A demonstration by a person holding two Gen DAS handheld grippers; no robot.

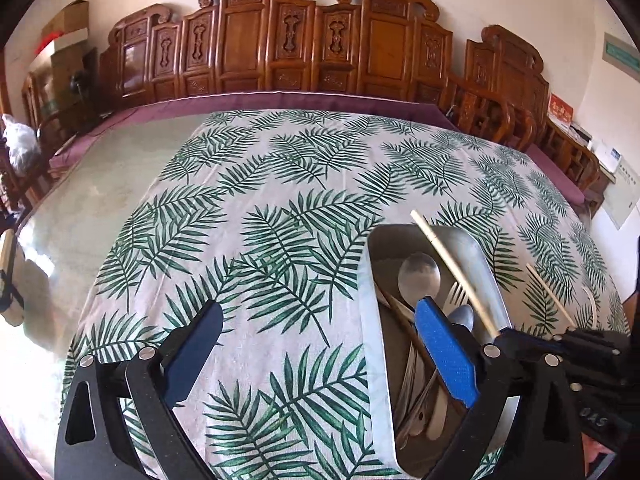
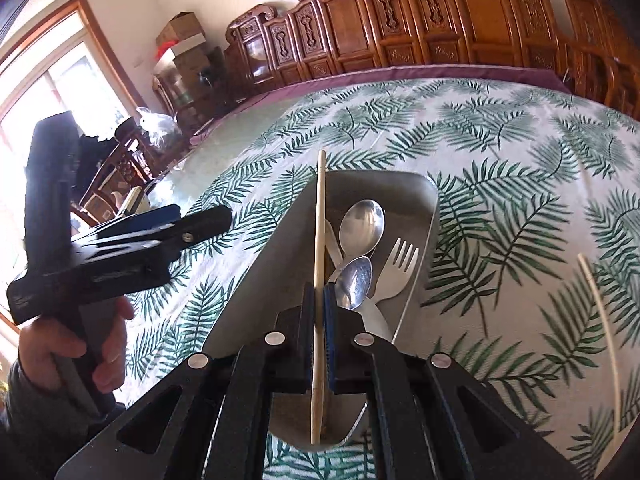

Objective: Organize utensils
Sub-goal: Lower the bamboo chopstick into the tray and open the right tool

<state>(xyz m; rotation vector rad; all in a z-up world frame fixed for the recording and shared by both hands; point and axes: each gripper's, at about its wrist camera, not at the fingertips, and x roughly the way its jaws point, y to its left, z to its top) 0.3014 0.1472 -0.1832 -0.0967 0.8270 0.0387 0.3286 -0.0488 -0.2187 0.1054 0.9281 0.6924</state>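
Clamped between the right gripper's (image 2: pixel 320 312) blue pads, a chopstick (image 2: pixel 320 240) hangs over the metal tray (image 2: pixel 424 216) of spoons and a fork (image 2: pixel 394 268). Released askew, it could bridge the rim and roll out. Left gripper (image 1: pixel 320 344) gapes empty; its mate (image 2: pixel 600 312) lies right on the cloth.

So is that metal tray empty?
No. The tray holds two spoons and a fork, among other cutlery.
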